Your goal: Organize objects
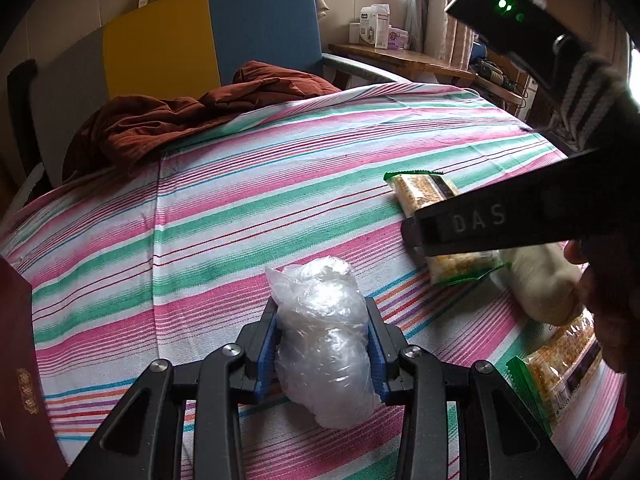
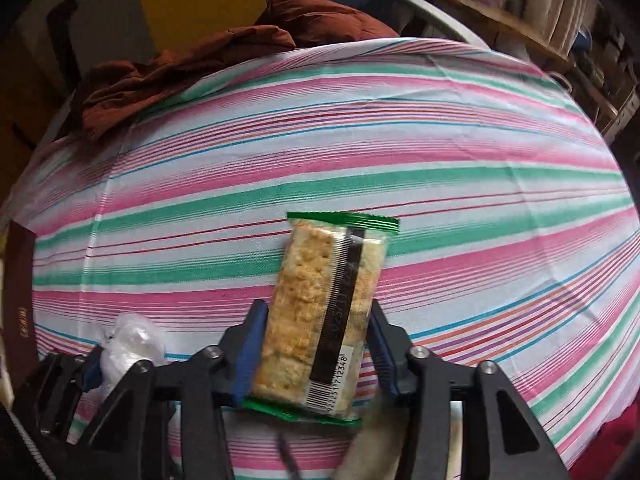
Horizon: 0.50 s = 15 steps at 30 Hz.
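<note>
Left gripper clamps the plastic bag, right gripper clamps the cracker packet; keep both grips gentle when setting them onto the striped worktop.

Left wrist view: low over the near edge of the striped table, facing its far edge and the chair beyond.
Right wrist view: higher, tilted down at the table's middle, same heading.
Shared: striped cloth, brown garment at far left corner, clear plastic bag.
</note>
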{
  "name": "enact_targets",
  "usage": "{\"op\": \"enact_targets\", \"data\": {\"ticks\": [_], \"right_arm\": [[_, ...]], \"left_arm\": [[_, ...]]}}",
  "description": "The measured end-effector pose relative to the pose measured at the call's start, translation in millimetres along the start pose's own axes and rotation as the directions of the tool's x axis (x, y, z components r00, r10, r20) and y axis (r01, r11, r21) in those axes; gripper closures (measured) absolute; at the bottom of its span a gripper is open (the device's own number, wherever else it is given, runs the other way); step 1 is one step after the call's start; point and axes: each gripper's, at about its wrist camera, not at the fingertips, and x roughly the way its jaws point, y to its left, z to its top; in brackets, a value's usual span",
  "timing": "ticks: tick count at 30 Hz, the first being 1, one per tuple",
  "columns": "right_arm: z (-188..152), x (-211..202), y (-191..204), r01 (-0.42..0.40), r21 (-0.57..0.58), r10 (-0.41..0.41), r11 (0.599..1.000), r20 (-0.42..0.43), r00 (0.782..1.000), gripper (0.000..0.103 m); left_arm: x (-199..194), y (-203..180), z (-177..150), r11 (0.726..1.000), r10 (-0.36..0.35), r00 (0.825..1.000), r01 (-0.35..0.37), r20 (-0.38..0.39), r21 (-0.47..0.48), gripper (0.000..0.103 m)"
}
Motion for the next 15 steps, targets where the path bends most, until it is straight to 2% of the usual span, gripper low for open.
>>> {"op": "enact_targets", "data": {"ticks": [6, 15], "right_arm": [[1.1, -2.0, 7.2, -0.054, -0.036, 0.054, 0.998, 0.002, 0.999, 0.060], [-7.3, -1.1, 22.2, -0.030, -0.110, 0.031, 0.993, 0.004, 1.000, 0.060]], "left_arm": [[-0.2, 0.3, 0.0, 1.000, -0.002, 1.000, 0.002, 0.001, -0.002, 0.063], [-1.4, 0.7, -0.4, 1.000, 0.003, 1.000, -0.003, 0.003, -0.003, 0.066]]}}
